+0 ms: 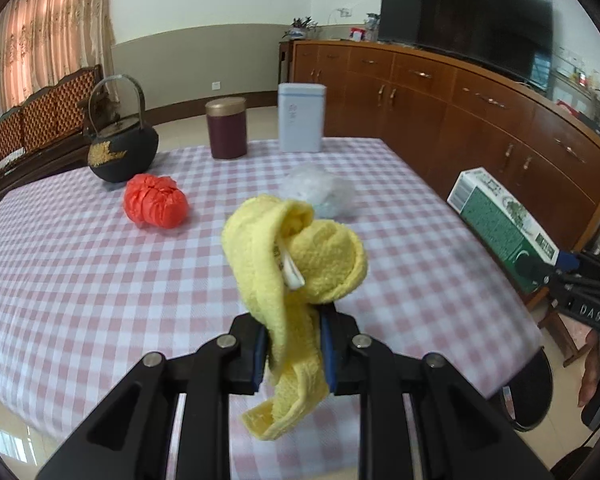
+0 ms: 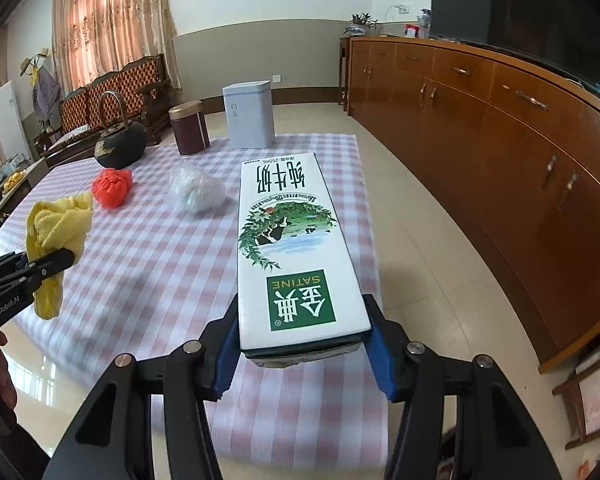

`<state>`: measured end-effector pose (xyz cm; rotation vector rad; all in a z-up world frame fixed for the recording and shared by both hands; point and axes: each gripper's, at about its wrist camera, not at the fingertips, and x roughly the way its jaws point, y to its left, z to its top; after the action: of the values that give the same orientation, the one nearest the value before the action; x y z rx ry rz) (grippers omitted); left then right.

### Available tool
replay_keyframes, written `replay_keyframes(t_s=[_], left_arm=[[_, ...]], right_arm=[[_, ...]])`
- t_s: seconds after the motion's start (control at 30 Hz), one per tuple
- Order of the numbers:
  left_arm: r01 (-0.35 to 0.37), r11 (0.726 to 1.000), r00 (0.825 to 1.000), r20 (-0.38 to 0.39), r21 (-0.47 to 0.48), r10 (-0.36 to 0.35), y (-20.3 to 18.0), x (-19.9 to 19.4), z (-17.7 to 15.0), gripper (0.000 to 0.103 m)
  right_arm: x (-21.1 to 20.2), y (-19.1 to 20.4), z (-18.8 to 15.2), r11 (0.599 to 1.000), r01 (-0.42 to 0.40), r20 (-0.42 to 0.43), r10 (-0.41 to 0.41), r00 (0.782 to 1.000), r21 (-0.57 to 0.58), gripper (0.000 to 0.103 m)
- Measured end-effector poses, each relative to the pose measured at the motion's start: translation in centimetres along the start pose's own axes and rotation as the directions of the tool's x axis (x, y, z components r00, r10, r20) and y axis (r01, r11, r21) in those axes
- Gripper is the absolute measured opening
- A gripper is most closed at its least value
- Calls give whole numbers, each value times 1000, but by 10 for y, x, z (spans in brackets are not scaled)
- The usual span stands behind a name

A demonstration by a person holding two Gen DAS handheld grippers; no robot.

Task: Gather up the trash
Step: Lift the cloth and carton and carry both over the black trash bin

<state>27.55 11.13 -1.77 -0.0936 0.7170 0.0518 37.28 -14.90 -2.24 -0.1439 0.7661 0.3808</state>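
Left gripper (image 1: 294,350): fingers pinching a yellow cloth (image 1: 292,256) at frame centre, lifted above the checked tabletop (image 1: 80,272). Right gripper (image 2: 302,344): fingers clamped on the sides of a white-and-green milk carton (image 2: 292,248), centre frame. On the tabletop beyond, upper left, lie a red crumpled bag (image 1: 156,202) and a clear plastic wad (image 1: 318,192).

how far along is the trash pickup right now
Nothing looks binned yet; no bin is in view. In hand: the left gripper is shut on the yellow cloth, the right gripper on the milk carton. Left on the checked table: the red bag and the clear plastic wad.
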Motion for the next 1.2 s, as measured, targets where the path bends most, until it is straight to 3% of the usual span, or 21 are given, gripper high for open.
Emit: replay_keyframes(t_s=[0.3,0.53,1.2], left_arm=[[26,998,999,37,57,-28,-30,-41,-18,24],[86,992,995,49,92,-91,-62,-59,-29,24],[266,935,962,-1,233,-273,-172,-61,-48,24]], right_arm=[[-61,-12,-37,999,33,44,-34,998,33,57],[-101,-30,-63,995,79,64,-83,995,67,57],[-157,-118,-136,949,224,8,-231,973,221,57]])
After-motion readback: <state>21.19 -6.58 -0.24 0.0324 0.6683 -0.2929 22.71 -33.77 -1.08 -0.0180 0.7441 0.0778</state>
